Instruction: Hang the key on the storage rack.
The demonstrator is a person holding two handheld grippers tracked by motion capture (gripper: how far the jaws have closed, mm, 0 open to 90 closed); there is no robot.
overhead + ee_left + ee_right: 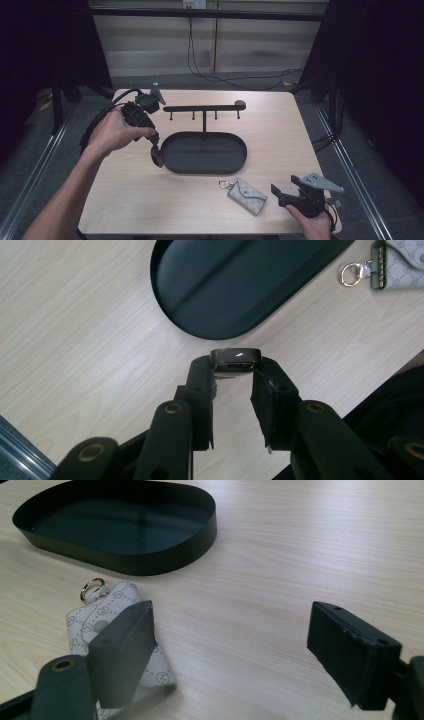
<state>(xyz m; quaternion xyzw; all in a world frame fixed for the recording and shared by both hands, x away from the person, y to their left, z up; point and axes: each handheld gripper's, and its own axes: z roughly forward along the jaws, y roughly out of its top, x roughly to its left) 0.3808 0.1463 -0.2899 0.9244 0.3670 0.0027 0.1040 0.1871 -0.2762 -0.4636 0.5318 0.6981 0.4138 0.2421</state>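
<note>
While my left gripper (235, 371) pinches the small dark fob (235, 357) — hard, light, slick.
Tip-hold only; right gripper (230, 650) gapes empty.

Small dark glossy rounded key fob (235, 359), clamped edge-on between jaws, just beside black oval tray (240, 285)
</note>
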